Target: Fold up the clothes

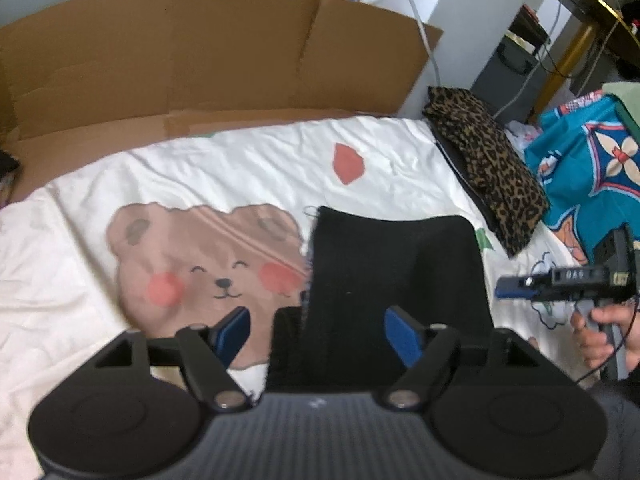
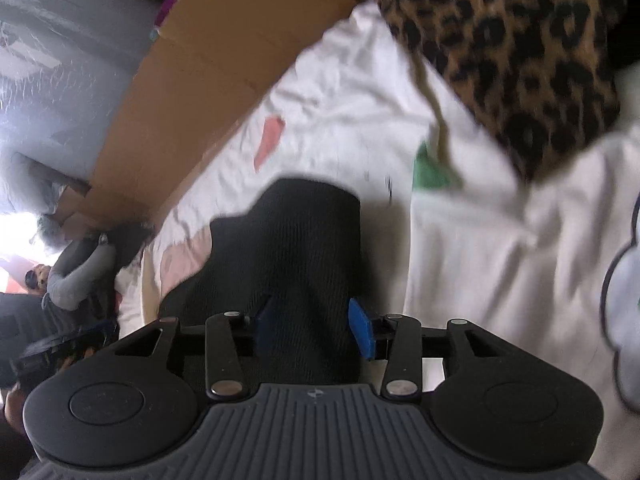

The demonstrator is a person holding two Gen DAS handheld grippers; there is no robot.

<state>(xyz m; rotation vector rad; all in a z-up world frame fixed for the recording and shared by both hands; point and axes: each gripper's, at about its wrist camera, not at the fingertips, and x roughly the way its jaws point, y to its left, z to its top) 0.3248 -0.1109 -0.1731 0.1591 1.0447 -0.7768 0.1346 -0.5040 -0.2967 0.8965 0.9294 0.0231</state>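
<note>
A black knit garment (image 1: 400, 280) lay folded on the bed's bear-print sheet (image 1: 200, 184), just right of the bear. The left claw (image 1: 316, 338) hung over its near edge, pads spread. The right claw (image 2: 312, 328) was also spread above the cloth, seemingly not gripping. A leopard-print garment (image 1: 488, 168) sat folded farther right, before a cardboard sheet (image 1: 200, 52).

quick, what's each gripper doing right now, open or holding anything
left gripper: open, jaws wide over the black garment, holding nothing.
right gripper: open, jaws either side of the black garment, not clamped.
</note>
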